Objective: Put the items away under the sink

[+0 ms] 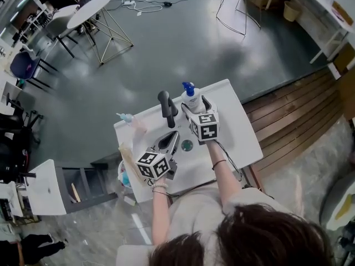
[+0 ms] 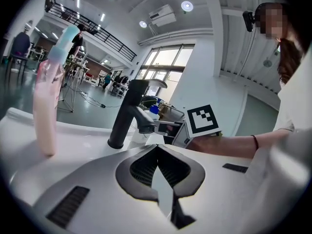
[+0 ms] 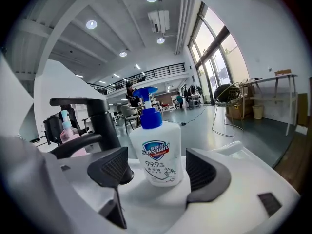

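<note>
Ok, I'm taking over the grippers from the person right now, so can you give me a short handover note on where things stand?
Left claw: shut and empty, held by the black faucet.
Right claw: open, with the soap bottle standing between its jaws, pads not pressing on it.
Things: the soap bottle and the pink bottle both stand upright on the sink top, one on each side of the faucet.
Done: nothing stowed yet, as far as the views show.
Left: probably close on the soap bottle, take it under the sink, then fetch the pink bottle.
</note>
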